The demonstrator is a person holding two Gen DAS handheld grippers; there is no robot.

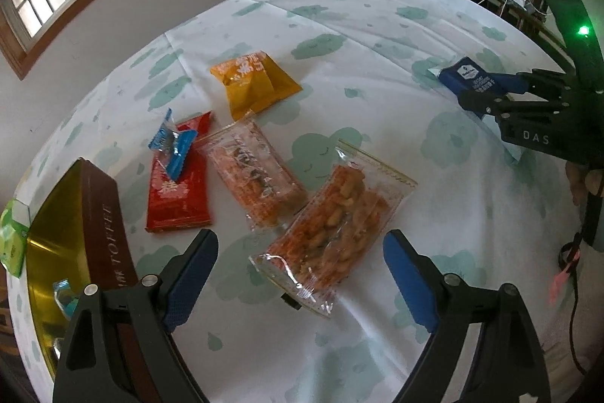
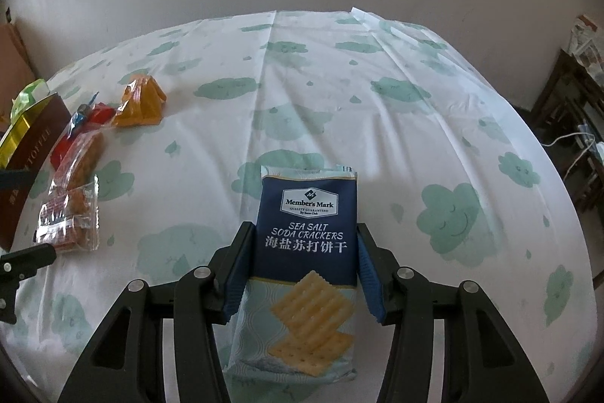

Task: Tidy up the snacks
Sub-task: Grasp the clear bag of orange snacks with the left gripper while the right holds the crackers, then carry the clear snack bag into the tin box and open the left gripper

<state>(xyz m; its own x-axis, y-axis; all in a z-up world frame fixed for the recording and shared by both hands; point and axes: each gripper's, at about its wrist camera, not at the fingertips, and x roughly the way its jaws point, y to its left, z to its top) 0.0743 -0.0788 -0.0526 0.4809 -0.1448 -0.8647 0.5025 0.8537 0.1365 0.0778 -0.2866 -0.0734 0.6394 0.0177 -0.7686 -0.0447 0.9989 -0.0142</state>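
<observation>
Right gripper is clamped on the cracker pack; left gripper hangs apart over the clear snack bag. I'd grab mid-bag, gently, near the desk's front edge.

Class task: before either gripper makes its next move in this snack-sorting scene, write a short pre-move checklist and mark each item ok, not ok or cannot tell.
1. Right gripper shut on the soda crackers pack: ok.
2. Left gripper open, nothing between its pads: ok.
3. Clear peanut packet lies just ahead of the left gripper: ok.
4. Toffee box open, room inside: ok.
5. Blue candy wrapper lying on the red packet, not on bare cloth: not ok.
6. Cracker grip firm enough to carry: cannot tell.
</observation>
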